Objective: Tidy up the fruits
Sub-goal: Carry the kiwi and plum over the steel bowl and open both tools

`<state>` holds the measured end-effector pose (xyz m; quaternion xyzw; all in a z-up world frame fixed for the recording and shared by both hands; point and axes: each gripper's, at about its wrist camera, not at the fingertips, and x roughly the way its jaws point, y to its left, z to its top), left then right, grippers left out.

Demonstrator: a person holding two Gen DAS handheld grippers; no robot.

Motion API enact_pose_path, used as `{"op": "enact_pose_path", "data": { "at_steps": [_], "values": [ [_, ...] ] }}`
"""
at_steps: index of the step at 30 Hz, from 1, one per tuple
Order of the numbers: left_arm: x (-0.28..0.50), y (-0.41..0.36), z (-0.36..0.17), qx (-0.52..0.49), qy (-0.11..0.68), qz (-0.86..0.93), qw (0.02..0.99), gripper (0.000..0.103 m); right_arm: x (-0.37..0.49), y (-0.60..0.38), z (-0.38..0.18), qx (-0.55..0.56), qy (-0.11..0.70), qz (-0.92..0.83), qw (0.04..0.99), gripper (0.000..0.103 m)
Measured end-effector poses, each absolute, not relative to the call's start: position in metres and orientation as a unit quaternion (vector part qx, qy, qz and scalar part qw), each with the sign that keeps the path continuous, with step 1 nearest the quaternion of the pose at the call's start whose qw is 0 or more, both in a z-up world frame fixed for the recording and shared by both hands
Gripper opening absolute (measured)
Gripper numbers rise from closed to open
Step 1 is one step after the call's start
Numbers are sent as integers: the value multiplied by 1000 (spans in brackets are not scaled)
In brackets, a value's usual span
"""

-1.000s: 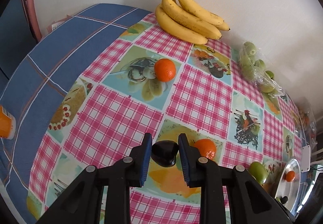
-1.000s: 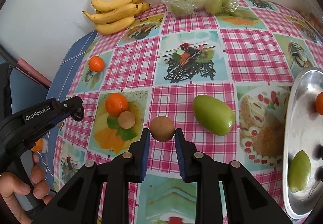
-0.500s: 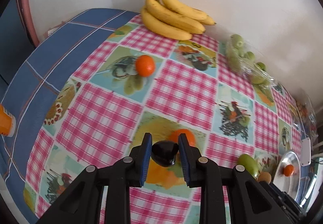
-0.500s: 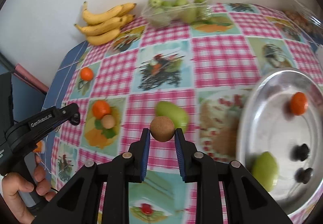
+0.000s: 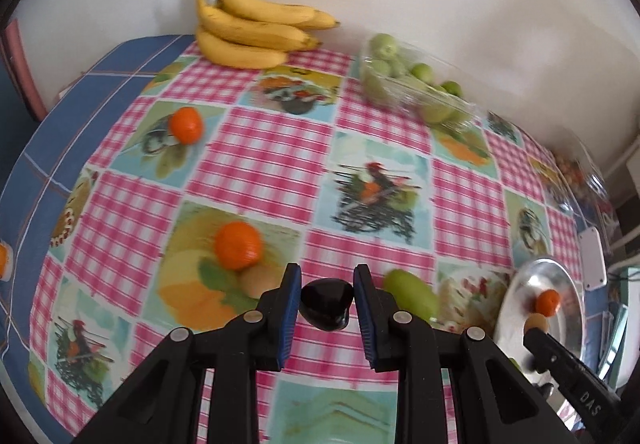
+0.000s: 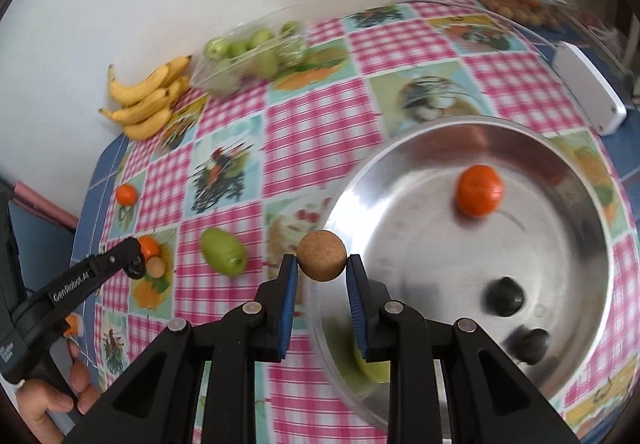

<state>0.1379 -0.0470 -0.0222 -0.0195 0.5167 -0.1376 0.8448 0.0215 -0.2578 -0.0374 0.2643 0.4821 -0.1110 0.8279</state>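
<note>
In the left wrist view, the left gripper (image 5: 327, 302) is closed around a dark, glossy fruit (image 5: 326, 300), held above the checked tabletop (image 5: 260, 148). Beyond it lie an orange (image 5: 238, 245) touching a blurred brown fruit (image 5: 260, 281), a second orange (image 5: 186, 125), a banana bunch (image 5: 256, 32) and a green mango (image 5: 412, 293). In the right wrist view, the right gripper (image 6: 322, 270) clamps a round brown fruit (image 6: 321, 255) over the near rim of the steel bowl (image 6: 592, 236), which holds an orange fruit (image 6: 479, 190), two dark fruits (image 6: 505, 296) and what seems a green one, mostly hidden.
</note>
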Motion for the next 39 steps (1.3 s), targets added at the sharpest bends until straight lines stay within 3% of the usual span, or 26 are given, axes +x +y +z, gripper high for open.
{"op": "enact_pose_path", "data": {
  "at_steps": [25,39],
  "values": [
    [61,-189,-18,89,496,-260,824,29,-44,-358,-46,354,447,-178,802,26],
    [44,-215,-35,116,509,-284,804,29,-52,-370,-62,359,466,-197,784,26]
  ]
}}
